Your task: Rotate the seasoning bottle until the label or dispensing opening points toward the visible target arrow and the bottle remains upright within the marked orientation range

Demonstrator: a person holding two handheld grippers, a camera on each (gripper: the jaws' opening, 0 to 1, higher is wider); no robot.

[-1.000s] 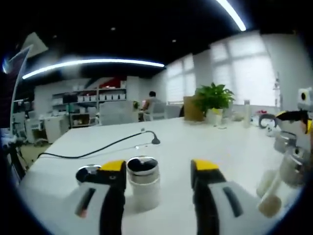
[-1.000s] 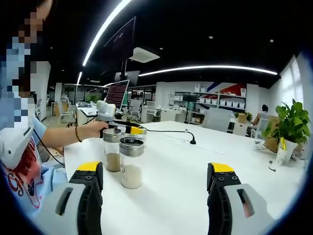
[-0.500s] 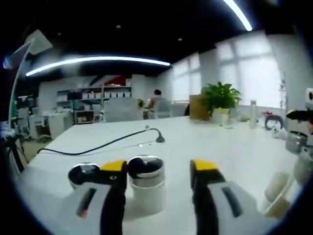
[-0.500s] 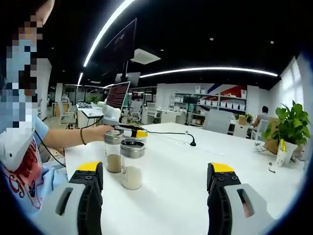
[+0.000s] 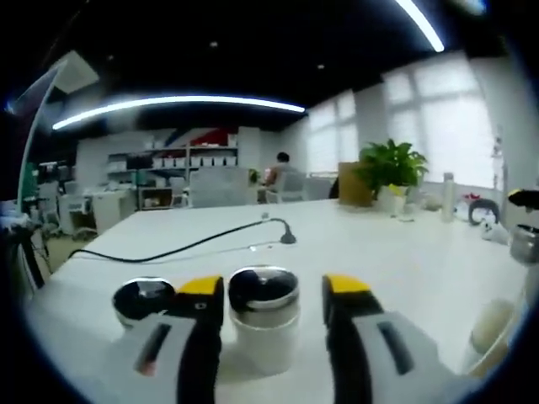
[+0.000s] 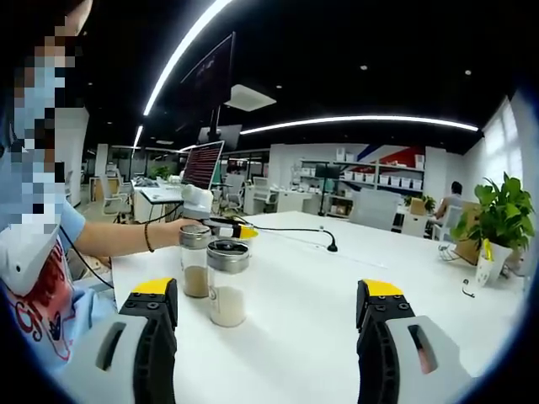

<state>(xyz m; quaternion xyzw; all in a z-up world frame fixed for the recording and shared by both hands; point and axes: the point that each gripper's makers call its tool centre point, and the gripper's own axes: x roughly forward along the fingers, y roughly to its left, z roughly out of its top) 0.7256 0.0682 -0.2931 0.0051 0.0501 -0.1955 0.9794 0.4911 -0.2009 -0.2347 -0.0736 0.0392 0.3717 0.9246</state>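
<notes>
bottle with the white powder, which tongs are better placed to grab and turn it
Left. The left tongs already straddle the bottle, jaws open. The right tongs sit further back from it.

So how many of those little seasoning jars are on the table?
2. A clear glass jar with white powder and a silver lid stands nearer the right tool; a clear silver-lidded jar of brownish powder stands just behind it, toward the person's hand.
</notes>
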